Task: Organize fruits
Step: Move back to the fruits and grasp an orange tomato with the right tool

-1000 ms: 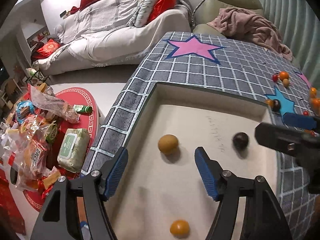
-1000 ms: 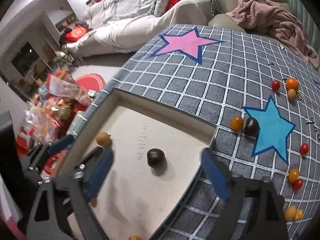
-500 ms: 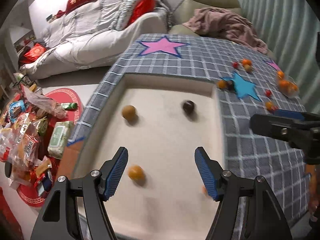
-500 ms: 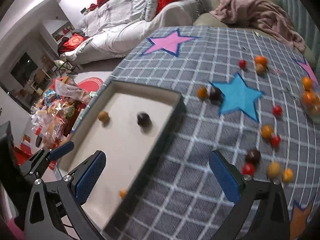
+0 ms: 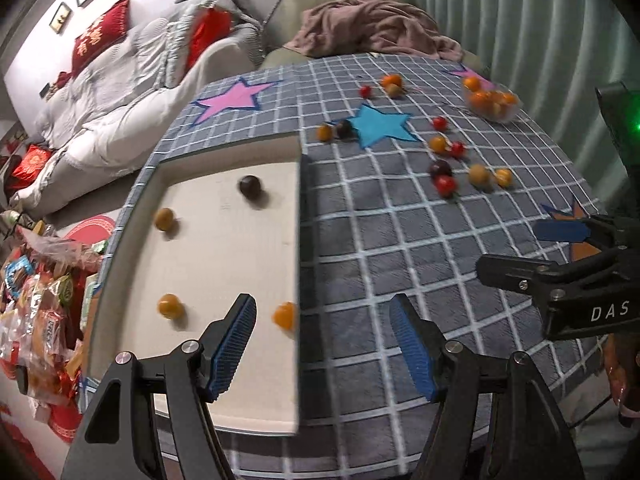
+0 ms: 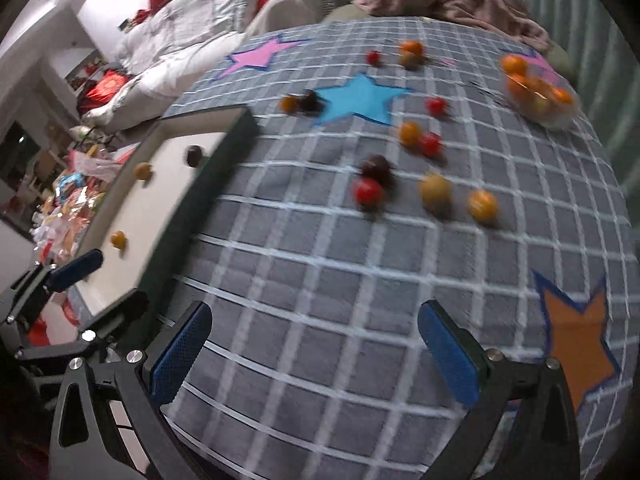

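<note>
Grid-patterned cloth (image 6: 320,280) carries loose fruits (image 6: 400,184) ahead of your right gripper (image 6: 316,352), nearer than your left gripper (image 5: 324,344) by the tray (image 5: 224,240); both gape empty.

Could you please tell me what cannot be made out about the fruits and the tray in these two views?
- Clear container, right wrist view: motion blur; the count of orange fruits inside is unclear.
- Orange fruit, left wrist view: blurred and partly hidden by the tray wall.
- Tray's near corner, right wrist view: hidden behind the left gripper.
- Kinds of the loose fruits: too blurred to tell.
</note>
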{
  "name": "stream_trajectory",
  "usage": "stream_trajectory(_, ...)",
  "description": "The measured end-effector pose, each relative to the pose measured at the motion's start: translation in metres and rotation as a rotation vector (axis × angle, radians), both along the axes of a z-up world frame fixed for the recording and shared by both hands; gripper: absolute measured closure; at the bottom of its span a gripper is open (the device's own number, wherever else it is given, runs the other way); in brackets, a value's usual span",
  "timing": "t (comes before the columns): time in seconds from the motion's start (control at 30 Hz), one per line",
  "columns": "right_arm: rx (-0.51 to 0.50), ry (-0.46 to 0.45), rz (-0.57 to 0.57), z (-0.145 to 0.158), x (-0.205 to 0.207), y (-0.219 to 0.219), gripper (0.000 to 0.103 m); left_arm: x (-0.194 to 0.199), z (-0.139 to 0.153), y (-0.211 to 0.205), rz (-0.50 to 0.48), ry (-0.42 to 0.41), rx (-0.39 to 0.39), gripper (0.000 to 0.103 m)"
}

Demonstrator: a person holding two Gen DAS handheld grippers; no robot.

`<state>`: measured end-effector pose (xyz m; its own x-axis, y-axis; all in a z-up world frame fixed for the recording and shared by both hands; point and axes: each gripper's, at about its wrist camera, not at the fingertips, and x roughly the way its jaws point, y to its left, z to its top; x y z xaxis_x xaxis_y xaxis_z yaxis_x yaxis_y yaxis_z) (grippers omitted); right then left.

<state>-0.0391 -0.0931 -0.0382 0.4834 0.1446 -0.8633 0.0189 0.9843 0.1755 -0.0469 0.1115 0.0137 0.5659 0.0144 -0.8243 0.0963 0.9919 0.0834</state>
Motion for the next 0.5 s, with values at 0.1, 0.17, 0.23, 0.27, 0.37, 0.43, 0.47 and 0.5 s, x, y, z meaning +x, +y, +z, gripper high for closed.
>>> stream_trajectory(0.1,-0.012,0.006,-0.061,-0.003,-0.006,-0.025,0.000,0.006,-0.002,-0.019,-0.025,0.028,-0.006,0.033)
stream_trajectory(0.17,-0.026,0.001,-0.090,-0.003,-0.007,-0.039,0.000,0.013,-0.002,-0.031,-0.041,0.038,-0.006,0.033)
stream_trajectory(0.23,-0.063,-0.006,-0.118,-0.002,-0.007,-0.052,0.000,0.022,-0.004,-0.045,-0.058,0.047,-0.010,0.033)
stream_trajectory(0.27,-0.084,-0.006,-0.131,-0.003,-0.006,-0.057,0.000,0.029,-0.006,-0.053,-0.068,0.054,-0.011,0.033)
stream_trajectory(0.37,-0.121,-0.006,-0.159,-0.006,0.003,-0.073,0.000,0.050,-0.015,-0.070,-0.071,0.060,0.005,0.033)
stream_trajectory(0.43,-0.140,-0.018,-0.165,-0.007,0.008,-0.079,0.000,0.064,-0.022,-0.078,-0.067,0.068,0.017,0.033)
stream_trajectory(0.47,-0.157,-0.026,-0.171,-0.008,0.013,-0.084,0.000,0.071,-0.025,-0.082,-0.064,0.070,0.016,0.033)
stream_trajectory(0.5,-0.162,-0.030,-0.171,-0.008,0.015,-0.086,0.000,0.077,-0.027,-0.086,-0.061,0.065,0.012,0.033)
